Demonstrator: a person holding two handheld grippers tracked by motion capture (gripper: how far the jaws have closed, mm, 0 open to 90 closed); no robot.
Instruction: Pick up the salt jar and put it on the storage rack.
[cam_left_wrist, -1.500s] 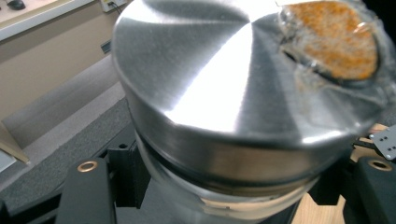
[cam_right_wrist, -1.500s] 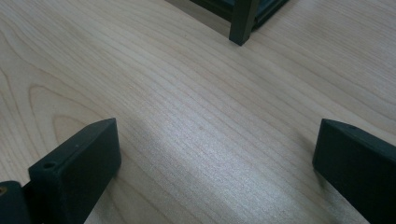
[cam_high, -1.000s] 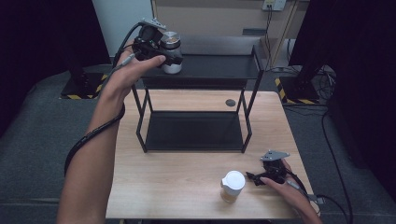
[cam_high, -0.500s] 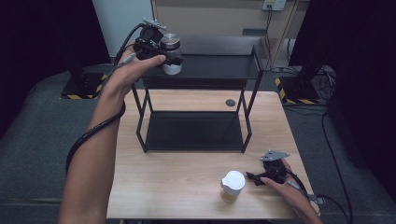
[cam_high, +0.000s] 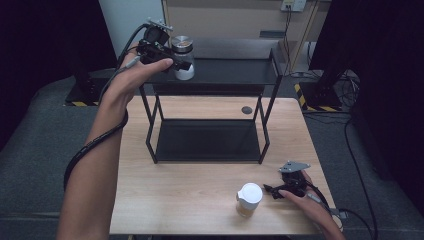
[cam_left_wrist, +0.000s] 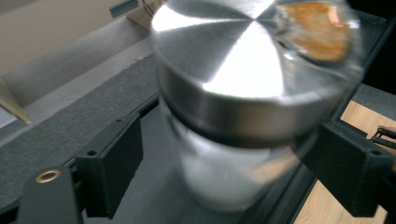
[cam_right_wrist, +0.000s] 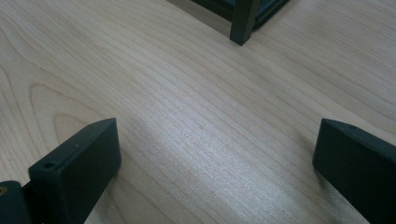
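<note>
A glass jar with a silver metal lid (cam_high: 182, 45) stands on the left end of the top shelf of a black two-tier rack (cam_high: 235, 70). My left gripper (cam_high: 179, 61) reaches to it from the left, jaws on either side. In the left gripper view the jar (cam_left_wrist: 252, 93) sits blurred between the wide-apart jaws of the left gripper (cam_left_wrist: 231, 149), with a gap at the left jaw. My right gripper (cam_high: 270, 191) rests low on the wooden table (cam_high: 190, 200), open, just right of a tan cup with a white lid (cam_high: 249, 195). Bare wood lies between the right gripper (cam_right_wrist: 217, 154) jaws.
The rack's lower shelf (cam_high: 207, 140) is a dark tray on the table's middle. A small dark round spot (cam_high: 246, 109) lies on the table behind the rack. One rack leg (cam_right_wrist: 243, 21) stands ahead of the right gripper. Dark floor and cables surround the table.
Almost nothing has shifted; the left gripper stays at the jar on the top shelf with only slight motion, and the right gripper has not moved.
</note>
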